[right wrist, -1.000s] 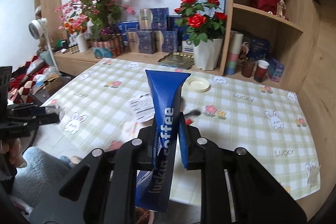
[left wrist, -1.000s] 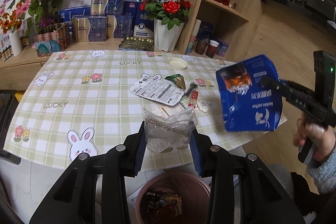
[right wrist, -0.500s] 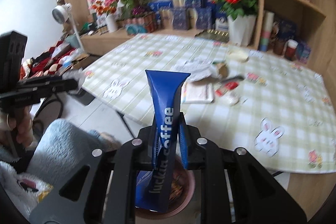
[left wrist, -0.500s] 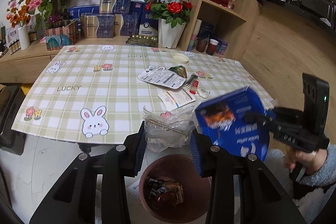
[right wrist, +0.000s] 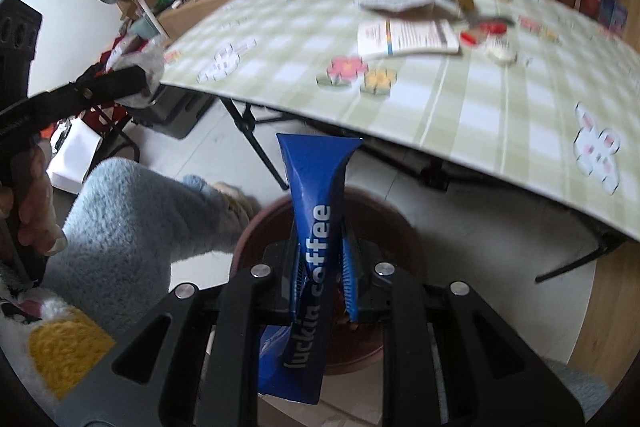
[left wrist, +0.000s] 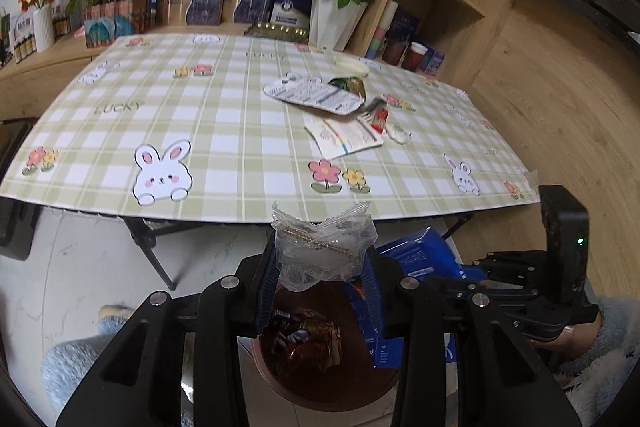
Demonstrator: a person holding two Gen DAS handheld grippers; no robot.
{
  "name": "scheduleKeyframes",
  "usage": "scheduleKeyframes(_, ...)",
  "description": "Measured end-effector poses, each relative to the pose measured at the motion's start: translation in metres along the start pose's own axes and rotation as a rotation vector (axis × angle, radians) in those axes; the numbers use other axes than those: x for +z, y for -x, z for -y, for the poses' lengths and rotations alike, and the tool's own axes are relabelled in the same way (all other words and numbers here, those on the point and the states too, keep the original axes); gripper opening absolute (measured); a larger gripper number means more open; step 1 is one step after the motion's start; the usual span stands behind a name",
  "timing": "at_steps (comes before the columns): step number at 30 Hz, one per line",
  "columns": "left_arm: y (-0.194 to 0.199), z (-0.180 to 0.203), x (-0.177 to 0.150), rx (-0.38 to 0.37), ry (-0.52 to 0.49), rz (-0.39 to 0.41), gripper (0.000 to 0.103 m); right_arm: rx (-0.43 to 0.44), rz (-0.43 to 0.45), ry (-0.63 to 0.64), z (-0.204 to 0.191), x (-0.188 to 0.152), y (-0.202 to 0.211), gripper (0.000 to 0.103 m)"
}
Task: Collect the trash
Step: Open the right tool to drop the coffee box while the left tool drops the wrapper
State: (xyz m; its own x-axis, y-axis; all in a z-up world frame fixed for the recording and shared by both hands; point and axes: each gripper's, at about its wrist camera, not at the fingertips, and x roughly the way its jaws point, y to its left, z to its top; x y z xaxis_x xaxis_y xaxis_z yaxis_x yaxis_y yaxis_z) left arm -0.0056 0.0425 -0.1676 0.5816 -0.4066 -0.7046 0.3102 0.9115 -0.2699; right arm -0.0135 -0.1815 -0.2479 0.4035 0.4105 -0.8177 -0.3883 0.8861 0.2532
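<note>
Off the counter's [left wrist: 248,155] near edge, above the round brown plastic bin [left wrist: 332,383], the left hand-held gripper [left wrist: 325,279] pinches a crumpled clear plastic wrapper [left wrist: 325,251] and the right hand-held gripper [right wrist: 322,267] a flattened blue paper coffee bag [right wrist: 316,227], both probably light, limp and easily crushed, best held mid-body.

The right gripper [right wrist: 322,279] has its jaws clamped on a blue coffee bag [right wrist: 314,227] above a brown bin [right wrist: 400,227] at 6 o'clock. The checked counter [right wrist: 460,87] spreads toward 1 o'clock; the left gripper [right wrist: 120,79] sits at 9 o'clock.

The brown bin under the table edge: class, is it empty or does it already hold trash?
Not empty. The left wrist view shows crumpled wrappers lying in the bottom of the brown bin; it is far from full.
</note>
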Motion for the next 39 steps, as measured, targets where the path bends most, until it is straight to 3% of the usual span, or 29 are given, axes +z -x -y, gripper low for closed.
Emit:
scheduleKeyframes(10,-0.018,-0.002,-0.006,0.002,0.007,-0.044,0.037,-0.067,-0.129,-0.018,0.014,-0.014,-0.038,0.02)
scheduleKeyframes(26,-0.03,-0.002,-0.009,0.001,0.014,-0.079,0.037,-0.102,-0.224,-0.043,0.026,-0.019,-0.062,0.025)
scheduleKeyframes(28,-0.031,-0.002,-0.01,0.0,0.015,-0.084,0.037,-0.107,-0.208,-0.048,0.027,-0.017,-0.059,0.036)
scheduleKeyframes(32,-0.034,-0.001,-0.01,-0.004,0.013,-0.094,0.037,-0.12,-0.175,-0.05,0.027,-0.012,-0.052,0.046)
scheduleKeyframes(34,-0.035,-0.001,-0.011,-0.006,0.011,-0.099,0.037,-0.13,-0.137,-0.062,0.029,-0.009,-0.045,0.068)
scheduleKeyframes(36,-0.036,0.0,-0.012,-0.007,0.009,-0.104,0.037,-0.135,-0.093,-0.073,0.03,-0.006,-0.037,0.076)
scheduleKeyframes(37,-0.037,0.0,-0.013,-0.007,0.009,-0.109,0.037,-0.141,-0.076,-0.077,0.03,-0.005,-0.034,0.085)
scheduleKeyframes(39,-0.038,0.0,-0.014,-0.009,0.009,-0.116,0.037,-0.157,-0.023,-0.093,0.032,-0.003,-0.025,0.091)
